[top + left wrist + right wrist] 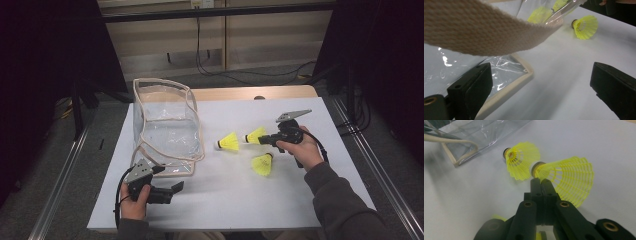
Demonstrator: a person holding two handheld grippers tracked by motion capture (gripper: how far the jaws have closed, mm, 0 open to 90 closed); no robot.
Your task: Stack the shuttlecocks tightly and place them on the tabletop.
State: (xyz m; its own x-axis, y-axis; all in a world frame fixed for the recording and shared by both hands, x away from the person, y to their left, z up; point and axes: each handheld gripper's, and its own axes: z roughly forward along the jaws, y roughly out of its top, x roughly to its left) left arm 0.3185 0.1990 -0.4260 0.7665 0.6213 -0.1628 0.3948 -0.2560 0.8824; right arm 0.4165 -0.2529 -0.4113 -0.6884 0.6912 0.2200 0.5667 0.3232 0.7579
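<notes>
Three unmarked yellow shuttlecocks (229, 142)

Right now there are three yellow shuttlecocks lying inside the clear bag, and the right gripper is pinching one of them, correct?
Not quite: the three shuttlecocks lie on the white table, outside the clear bag, as the high view shows. The rest holds: the right gripper is shut on the skirt of one shuttlecock.

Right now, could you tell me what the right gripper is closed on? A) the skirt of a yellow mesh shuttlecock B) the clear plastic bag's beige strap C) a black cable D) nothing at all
A: in the right gripper view the right gripper has its jaws together, pinching the skirt edge of a yellow mesh shuttlecock, apart from the clear plastic bag.
</notes>
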